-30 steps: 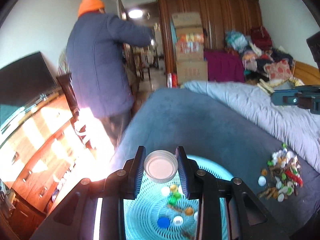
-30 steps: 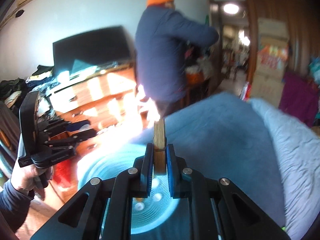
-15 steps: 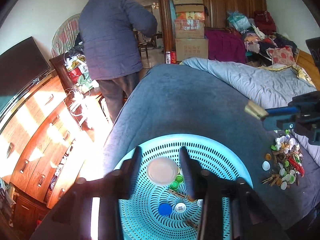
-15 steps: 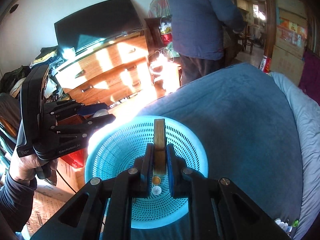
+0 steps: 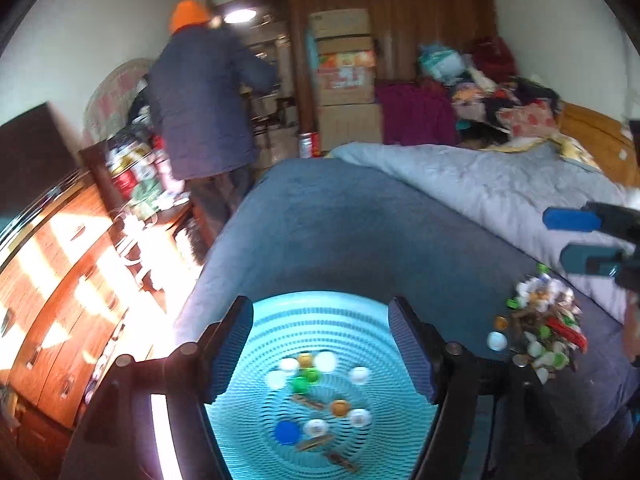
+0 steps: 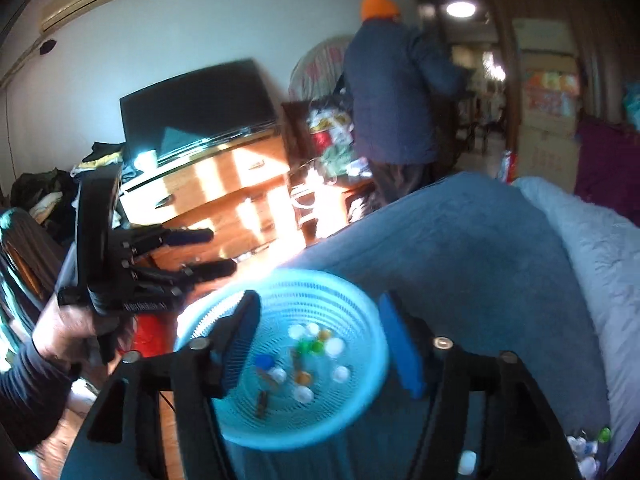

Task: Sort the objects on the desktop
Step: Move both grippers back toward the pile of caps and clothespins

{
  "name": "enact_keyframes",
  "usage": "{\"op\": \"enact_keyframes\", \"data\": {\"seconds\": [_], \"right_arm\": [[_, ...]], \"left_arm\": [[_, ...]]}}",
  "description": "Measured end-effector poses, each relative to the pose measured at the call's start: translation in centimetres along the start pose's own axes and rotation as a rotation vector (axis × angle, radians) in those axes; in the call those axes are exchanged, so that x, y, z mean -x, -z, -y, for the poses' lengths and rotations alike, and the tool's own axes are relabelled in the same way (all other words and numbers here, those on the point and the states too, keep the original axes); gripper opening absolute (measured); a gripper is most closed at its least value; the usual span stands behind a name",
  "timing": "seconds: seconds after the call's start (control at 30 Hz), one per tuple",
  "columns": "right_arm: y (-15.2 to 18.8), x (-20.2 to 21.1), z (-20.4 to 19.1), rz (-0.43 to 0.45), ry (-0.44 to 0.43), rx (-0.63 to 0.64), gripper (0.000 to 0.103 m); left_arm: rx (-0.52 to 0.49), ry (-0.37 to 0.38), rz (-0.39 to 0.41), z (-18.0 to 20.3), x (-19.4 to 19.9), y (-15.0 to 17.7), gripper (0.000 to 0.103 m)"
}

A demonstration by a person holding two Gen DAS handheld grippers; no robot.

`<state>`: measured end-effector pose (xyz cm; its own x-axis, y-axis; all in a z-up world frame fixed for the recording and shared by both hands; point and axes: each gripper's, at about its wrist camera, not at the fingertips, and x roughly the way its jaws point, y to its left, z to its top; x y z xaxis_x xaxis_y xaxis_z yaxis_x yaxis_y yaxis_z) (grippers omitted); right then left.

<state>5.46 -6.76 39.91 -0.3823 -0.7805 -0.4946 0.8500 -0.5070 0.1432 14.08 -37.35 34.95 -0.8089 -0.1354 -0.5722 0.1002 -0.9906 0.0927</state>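
White lid and wooden clothespin released into turquoise basket (image 5: 260, 320); clothespin (image 6: 262, 402) lain lengthwise; left hand-held gripper (image 5: 320, 344) and right hand-held gripper (image 6: 320, 336) just opened, jaws apart, empty.

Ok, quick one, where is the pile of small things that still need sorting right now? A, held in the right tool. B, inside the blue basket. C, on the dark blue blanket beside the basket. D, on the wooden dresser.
C: the unsorted pile of caps and clips lies on the dark blue blanket, apart from the blue basket, which holds only the pieces already dropped in.
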Motion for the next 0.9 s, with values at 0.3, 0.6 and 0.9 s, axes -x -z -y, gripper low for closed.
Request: {"op": "enact_keyframes", "data": {"seconds": [0.3,0.6,0.9], "right_arm": [[26.0,11.4,12.3,-0.143,0.368,-0.37,0.066],[38.8,16.7,13.8,-0.201,0.415,-0.569,0.064],[41.6,16.0,15.9,-0.213,0.388,-0.619,0.064]], "left_arm": [[-0.21,0.423,-0.027,21.6,-3.4,7.8,0.077],[-0.258,0.44,-0.199,26.6,-16.7,14.6,0.077],[-0.115,0.376,-0.345,27.5,-24.6,14.9,0.077]]}}
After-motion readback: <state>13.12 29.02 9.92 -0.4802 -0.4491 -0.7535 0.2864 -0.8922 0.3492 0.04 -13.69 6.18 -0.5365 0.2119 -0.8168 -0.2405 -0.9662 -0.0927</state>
